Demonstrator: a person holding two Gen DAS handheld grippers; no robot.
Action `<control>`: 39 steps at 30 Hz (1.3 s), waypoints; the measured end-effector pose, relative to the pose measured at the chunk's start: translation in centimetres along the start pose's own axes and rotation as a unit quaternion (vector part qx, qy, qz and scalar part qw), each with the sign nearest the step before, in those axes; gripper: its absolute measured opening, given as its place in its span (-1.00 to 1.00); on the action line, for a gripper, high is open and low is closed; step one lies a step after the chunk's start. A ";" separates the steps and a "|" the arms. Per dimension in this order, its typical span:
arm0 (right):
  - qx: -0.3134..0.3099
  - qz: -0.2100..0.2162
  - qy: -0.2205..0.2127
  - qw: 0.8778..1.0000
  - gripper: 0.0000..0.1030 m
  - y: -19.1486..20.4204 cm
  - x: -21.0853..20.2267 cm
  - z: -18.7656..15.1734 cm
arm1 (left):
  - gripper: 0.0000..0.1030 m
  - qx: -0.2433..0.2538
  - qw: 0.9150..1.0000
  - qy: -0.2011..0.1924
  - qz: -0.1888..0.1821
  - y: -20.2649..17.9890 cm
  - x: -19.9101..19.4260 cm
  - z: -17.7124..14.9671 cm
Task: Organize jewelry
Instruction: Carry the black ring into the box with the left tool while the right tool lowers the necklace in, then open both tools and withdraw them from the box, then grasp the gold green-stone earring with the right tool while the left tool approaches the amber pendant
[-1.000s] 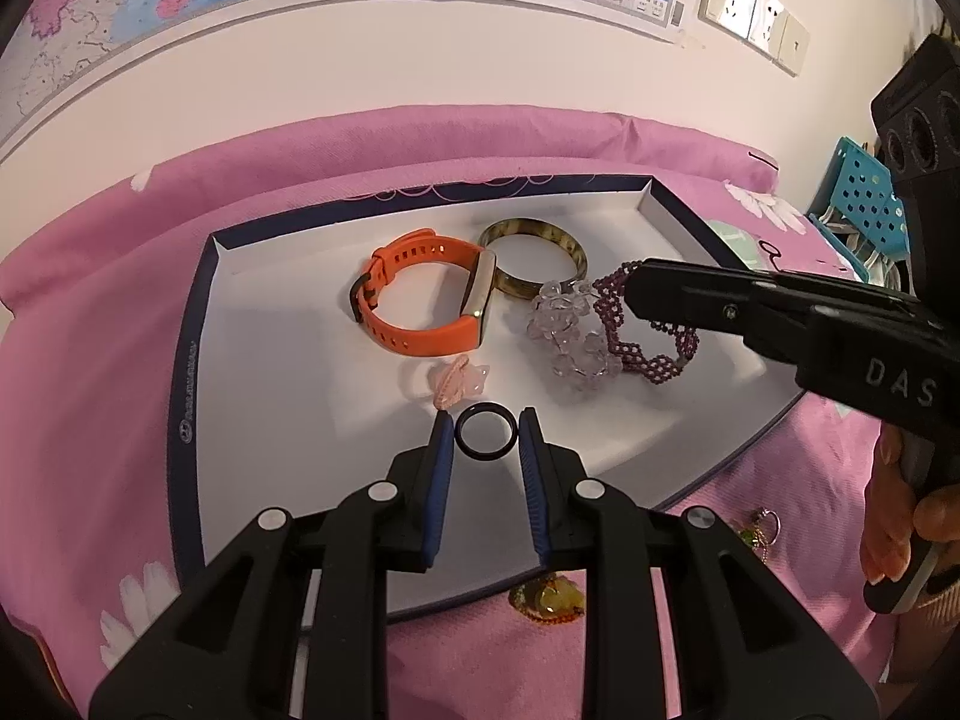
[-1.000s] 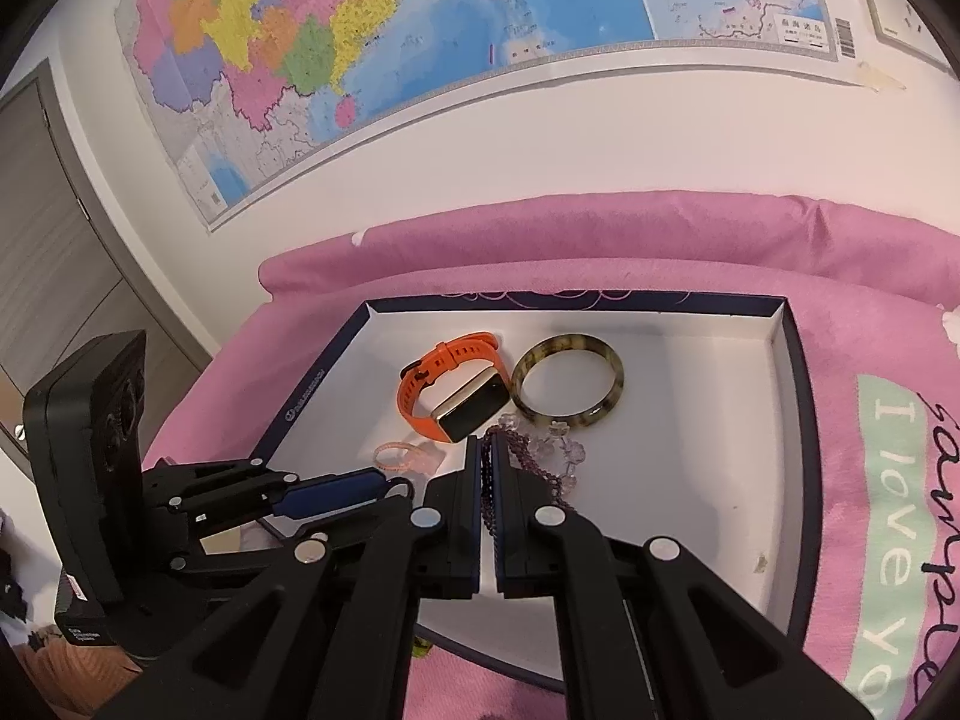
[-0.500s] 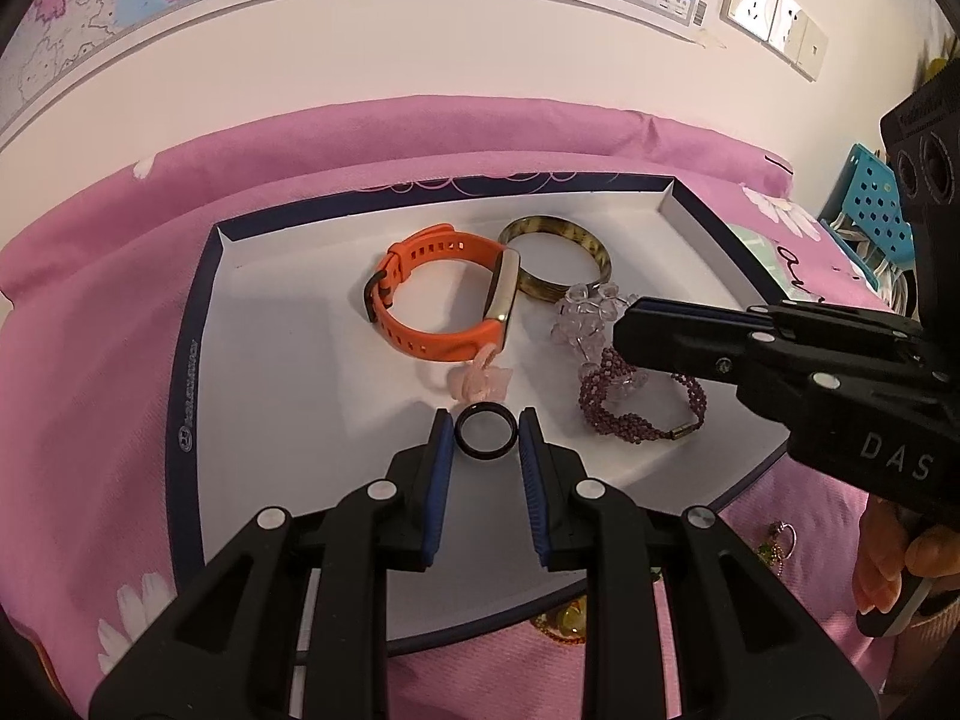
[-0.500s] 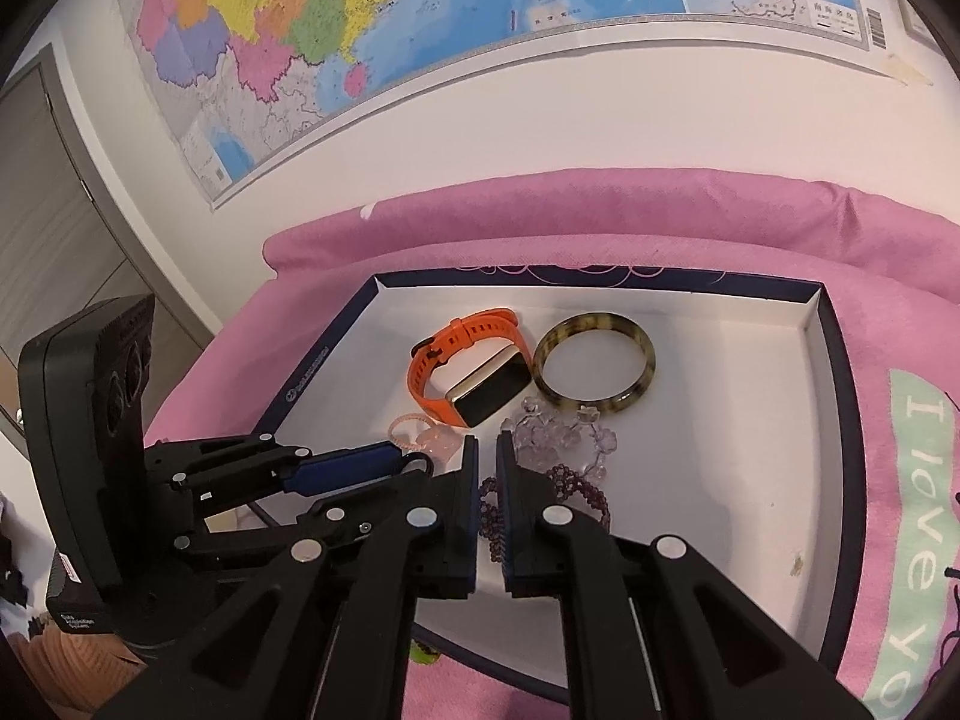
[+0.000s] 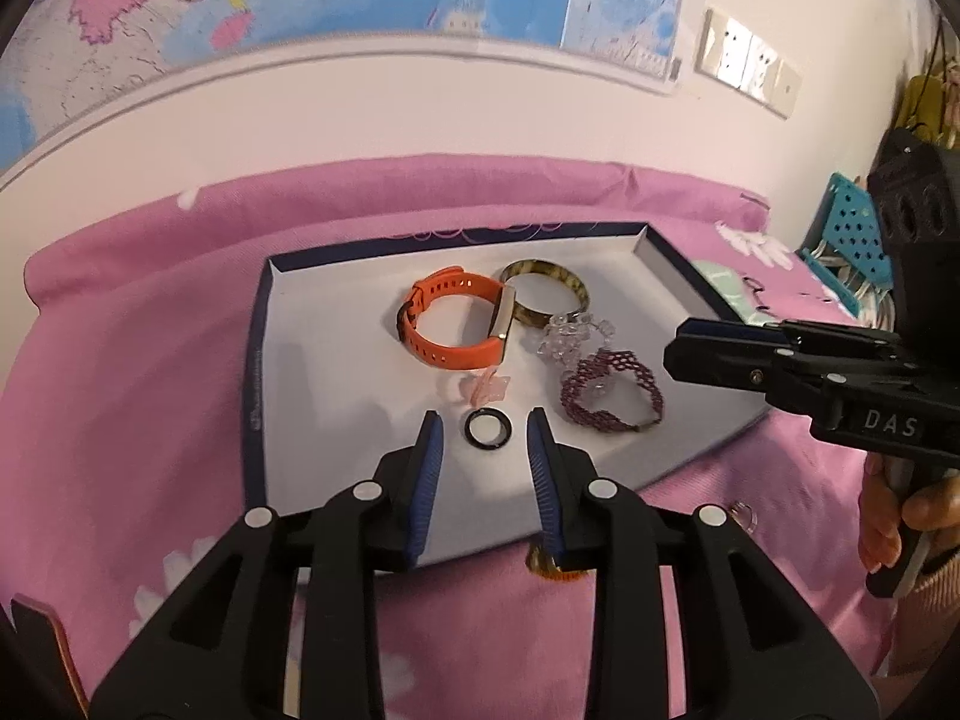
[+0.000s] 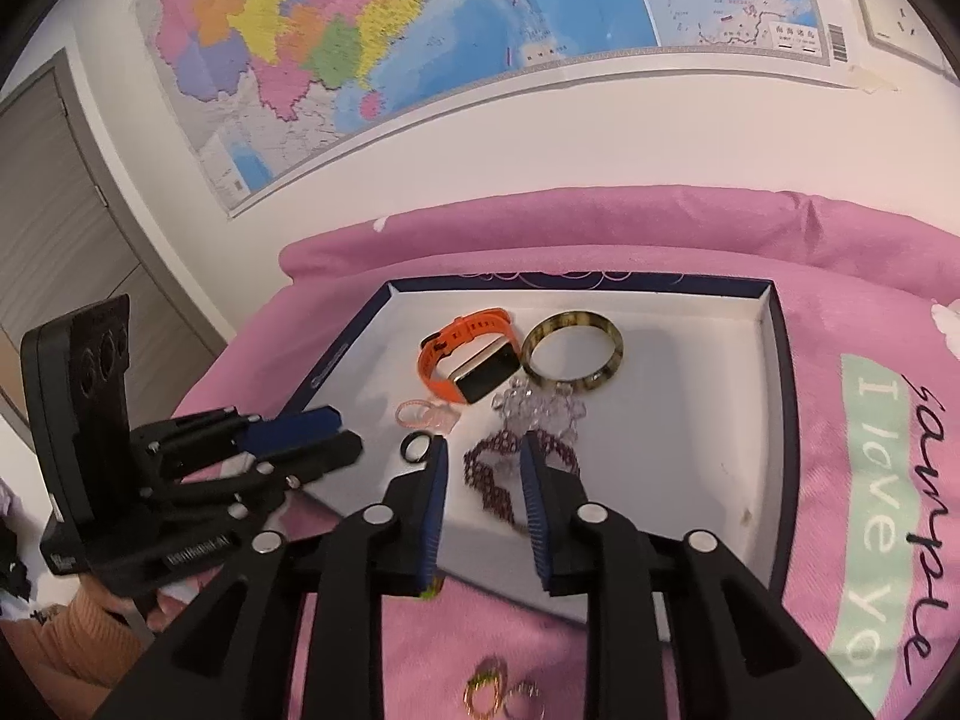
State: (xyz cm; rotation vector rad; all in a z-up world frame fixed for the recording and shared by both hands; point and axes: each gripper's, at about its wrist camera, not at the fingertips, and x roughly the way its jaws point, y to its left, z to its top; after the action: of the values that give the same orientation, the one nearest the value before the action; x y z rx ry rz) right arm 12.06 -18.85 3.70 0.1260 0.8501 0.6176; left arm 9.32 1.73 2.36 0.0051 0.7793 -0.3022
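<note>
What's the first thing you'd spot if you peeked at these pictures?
The bright orange watch jumps out, lying in the white tray on a pink blanket. Beside it sit a purple beaded bracelet and a small black ring. A colourful map hangs on the wall behind.

Left claw (image 5: pixel 485 441) jaws just opening, tilted downward, right claw (image 6: pixel 482 465) likewise parted, both empty

Wall map (image 6: pixel 420 48) above pink bedspread (image 6: pixel 600 228) (grey door (image 6: pixel 54 192) beside)
</note>
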 end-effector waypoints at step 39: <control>-0.062 -0.026 0.062 0.996 -0.52 2.0 -1.7 -8.4 | -0.30 0.040 0.998 0.042 -0.012 -3.3 -0.4 -5.3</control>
State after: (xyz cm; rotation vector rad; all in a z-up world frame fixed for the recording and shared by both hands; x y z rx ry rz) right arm 4.13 -19.29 -0.02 -0.0484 0.9296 0.6330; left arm 4.50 -0.69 -0.83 0.0837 0.8499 -0.3583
